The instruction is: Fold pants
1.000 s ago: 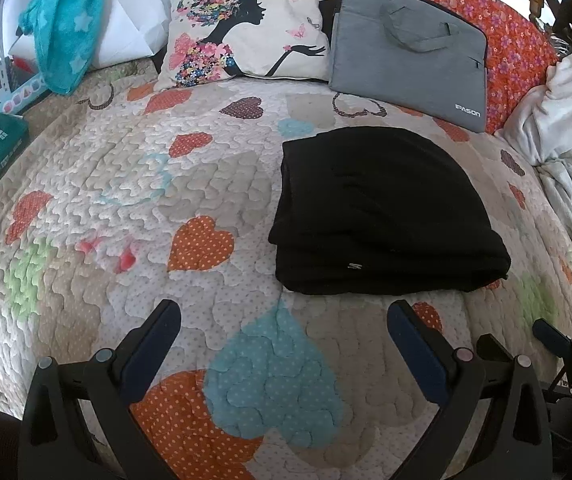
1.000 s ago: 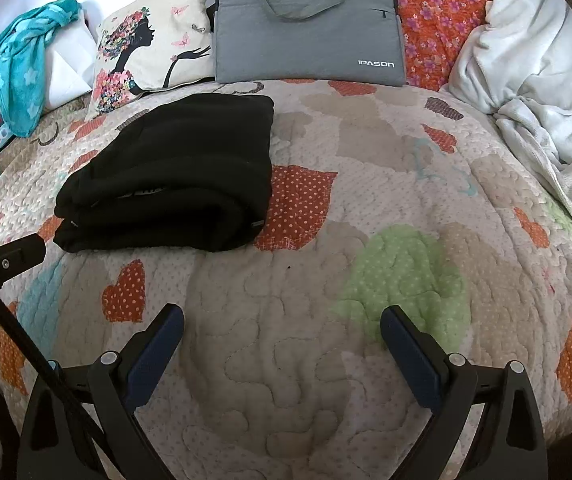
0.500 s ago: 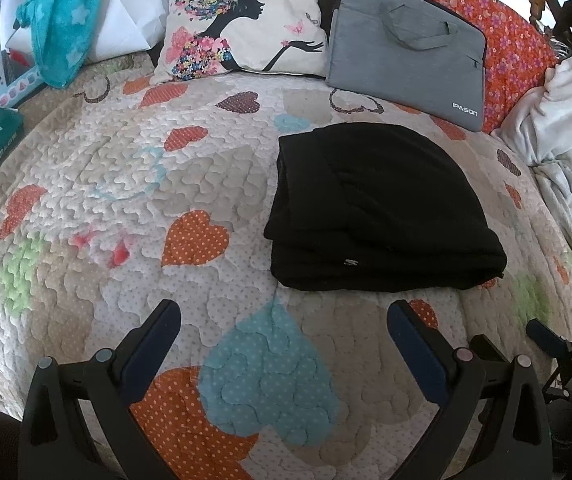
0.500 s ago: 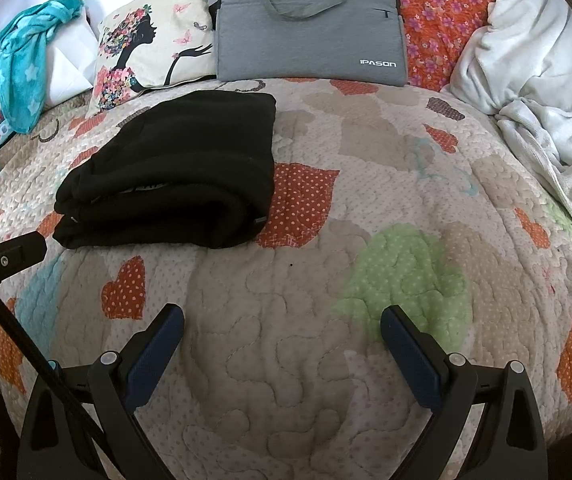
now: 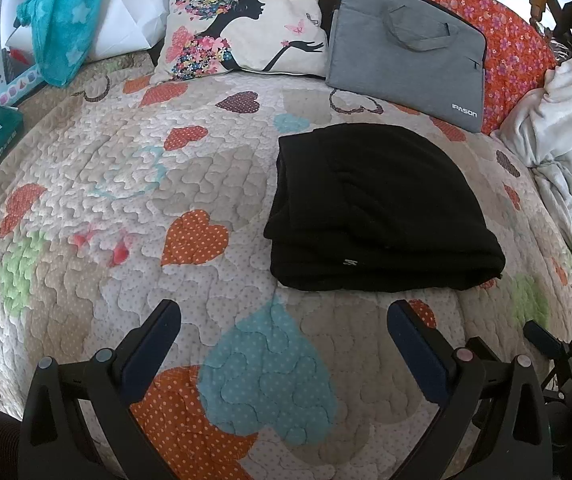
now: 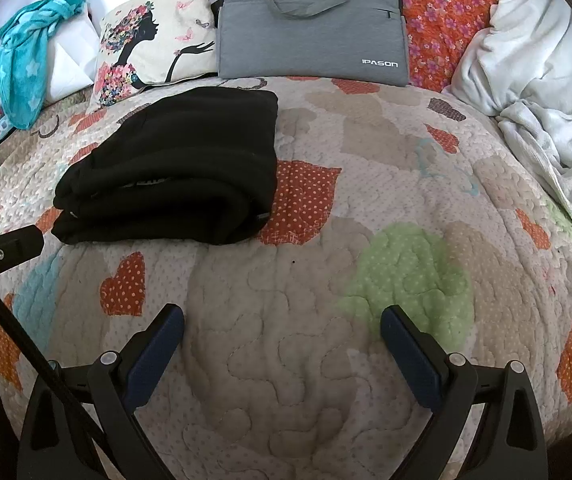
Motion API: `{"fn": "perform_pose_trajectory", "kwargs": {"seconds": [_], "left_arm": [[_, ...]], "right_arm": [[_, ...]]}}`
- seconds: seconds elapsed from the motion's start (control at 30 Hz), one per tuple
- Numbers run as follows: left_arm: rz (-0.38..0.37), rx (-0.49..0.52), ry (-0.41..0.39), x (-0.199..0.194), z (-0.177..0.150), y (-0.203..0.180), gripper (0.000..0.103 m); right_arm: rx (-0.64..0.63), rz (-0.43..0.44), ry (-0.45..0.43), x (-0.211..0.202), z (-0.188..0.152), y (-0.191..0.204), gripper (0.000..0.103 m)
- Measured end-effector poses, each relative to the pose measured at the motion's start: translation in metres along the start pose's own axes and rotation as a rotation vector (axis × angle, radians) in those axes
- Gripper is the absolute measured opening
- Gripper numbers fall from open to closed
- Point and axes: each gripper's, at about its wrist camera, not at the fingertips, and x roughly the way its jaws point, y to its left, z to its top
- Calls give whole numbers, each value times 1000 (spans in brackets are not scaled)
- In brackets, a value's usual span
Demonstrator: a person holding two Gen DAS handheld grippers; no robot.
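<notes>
Jaws of the left gripper (image 5: 283,312) stand wide apart and hold nothing, hovering over the heart-patterned quilted bedspread (image 5: 125,184). In the left wrist view, the black fleece pants (image 5: 378,212) lie ahead of the gripper and a little to its right, folded into a thick, roughly rectangular stack with layered edges facing the camera; nothing touches them. The fold looks finished, so little seems left beyond perhaps squaring the stack. Behind them a grey fabric laptop bag (image 5: 406,48) leans against an orange floral pillow (image 5: 514,44), its zip shut, so its contents cannot be told. A cream cushion printed with a flower-haired silhouette (image 5: 241,20) stands beside the bag.

From the right wrist view, the right gripper (image 6: 281,316) is likewise spread wide and empty, over bare bedspread (image 6: 366,128). The pants (image 6: 177,172) sit ahead and to its left, well apart from the jaws, with rolled folds showing at the near edge. A crumpled white blanket (image 6: 538,64) is heaped at the right, and a turquoise starred towel (image 6: 25,68) hangs at the far left.
</notes>
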Motion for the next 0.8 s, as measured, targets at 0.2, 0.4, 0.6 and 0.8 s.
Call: {"fn": "perform_pose_trajectory", "kwargs": {"seconds": [0.2,0.4,0.6,0.8], "left_arm": [[0,-1,3,0,0,-1,103],[1,0,2,0,-1,-1,103],[1,-1,2,0,-1,-2,103],[4,-1,2,0,-1,-2,103]], "right_arm": [[-2,0,1,1,1,1,101],[-2,0,1,1,0,1,101],[-3,-1,2,1,0,1,101],[-4,-1,3,1,0,2,101]]}}
